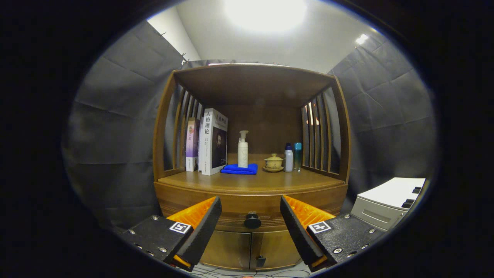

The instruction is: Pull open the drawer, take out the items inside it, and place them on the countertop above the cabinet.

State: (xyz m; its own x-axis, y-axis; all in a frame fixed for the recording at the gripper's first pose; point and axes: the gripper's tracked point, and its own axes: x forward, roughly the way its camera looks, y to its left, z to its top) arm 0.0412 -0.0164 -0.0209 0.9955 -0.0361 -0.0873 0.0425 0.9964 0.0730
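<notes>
facing shut drawer [251, 210], jaws spread around knob [252, 221].

On the worktop [251, 180] of the cabinet [251, 247], two books [208, 143] stand at the far left. Right of them a pump bottle [242, 150] stands on a folded cloth [240, 169]. Further right sits a lidded cup [273, 162] on a saucer, then two slim bottles [292, 157] side by side at the far right. Below the worktop, the drawer [251, 204] is closed, its knob [252, 221] lying between the spread fingers of the hand-held gripper [251, 226], untouched. A box [386, 204] sits right of the cabinet.
</notes>
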